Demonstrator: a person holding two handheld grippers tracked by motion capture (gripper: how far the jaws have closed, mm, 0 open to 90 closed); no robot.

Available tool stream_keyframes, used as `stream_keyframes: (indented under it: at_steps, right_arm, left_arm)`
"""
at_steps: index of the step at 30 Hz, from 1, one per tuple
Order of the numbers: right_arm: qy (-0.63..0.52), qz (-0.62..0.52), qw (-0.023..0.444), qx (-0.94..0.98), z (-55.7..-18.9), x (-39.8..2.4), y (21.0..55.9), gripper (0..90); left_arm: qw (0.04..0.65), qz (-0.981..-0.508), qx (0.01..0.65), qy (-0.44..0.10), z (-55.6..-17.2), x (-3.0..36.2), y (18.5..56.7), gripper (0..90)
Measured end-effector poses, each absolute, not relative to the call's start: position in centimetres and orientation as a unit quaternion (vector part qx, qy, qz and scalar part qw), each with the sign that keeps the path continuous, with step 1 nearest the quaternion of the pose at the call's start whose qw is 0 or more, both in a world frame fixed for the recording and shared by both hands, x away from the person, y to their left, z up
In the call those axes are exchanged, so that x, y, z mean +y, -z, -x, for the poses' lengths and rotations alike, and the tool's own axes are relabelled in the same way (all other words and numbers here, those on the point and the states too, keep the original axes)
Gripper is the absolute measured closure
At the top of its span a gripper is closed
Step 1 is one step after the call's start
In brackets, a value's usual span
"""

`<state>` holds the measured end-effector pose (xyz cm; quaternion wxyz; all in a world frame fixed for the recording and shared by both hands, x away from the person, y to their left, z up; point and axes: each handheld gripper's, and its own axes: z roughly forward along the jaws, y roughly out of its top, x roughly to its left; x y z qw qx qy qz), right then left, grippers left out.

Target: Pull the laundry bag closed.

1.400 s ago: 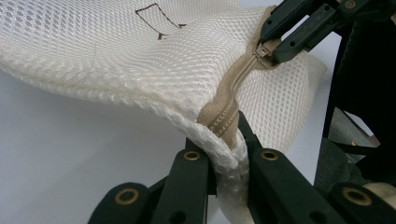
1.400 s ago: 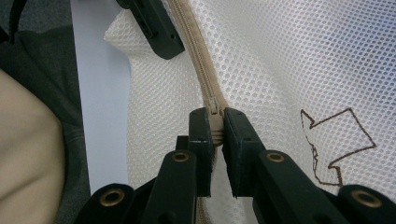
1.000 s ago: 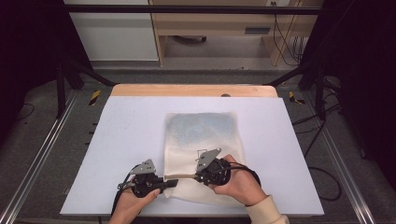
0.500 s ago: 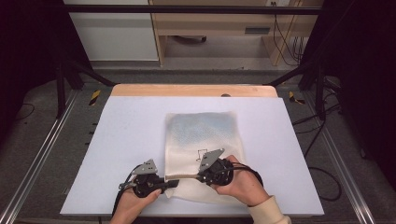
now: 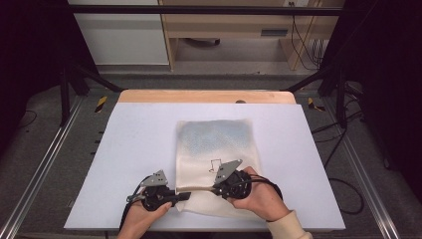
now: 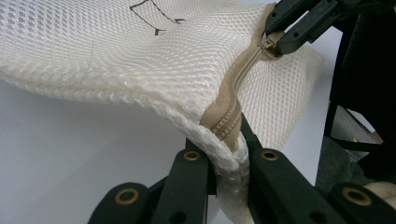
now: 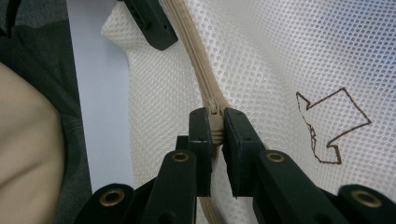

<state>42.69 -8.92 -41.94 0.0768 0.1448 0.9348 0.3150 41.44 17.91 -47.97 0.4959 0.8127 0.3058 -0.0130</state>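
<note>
A white mesh bag (image 5: 216, 144) with a beige zipper (image 6: 233, 100) lies on the white table (image 5: 139, 134), its near edge lifted. My left gripper (image 5: 186, 195) is shut on the bag's near left corner at the zipper's end (image 6: 227, 144). My right gripper (image 5: 215, 189) is shut on the zipper pull (image 7: 215, 122), a short way along the zipper from the left one. In the left gripper view the right gripper (image 6: 275, 42) shows at the top, pinching the slider. A brown arrow mark (image 7: 334, 123) is drawn on the mesh beside the zipper.
A wooden strip (image 5: 206, 96) borders the table's far edge. Metal rails (image 5: 45, 164) run along both sides. A shelf unit and cables (image 5: 298, 30) stand beyond the table on the grey floor.
My right gripper has edged slightly to the right with the zipper pull. The left gripper has stayed nearly still on the bag's corner.
</note>
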Motion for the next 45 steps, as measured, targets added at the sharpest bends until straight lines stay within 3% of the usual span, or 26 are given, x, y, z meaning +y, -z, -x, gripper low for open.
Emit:
stream_keyframes:
  at_steps: [45]
  right_arm:
    - [-0.324, -0.15, 0.084, 0.93, -42.45, -9.55, 41.81, 82.3]
  left_arm:
    - [0.496, -0.814, 0.304, 0.011, -41.37, 17.82, 47.97, 86.7]
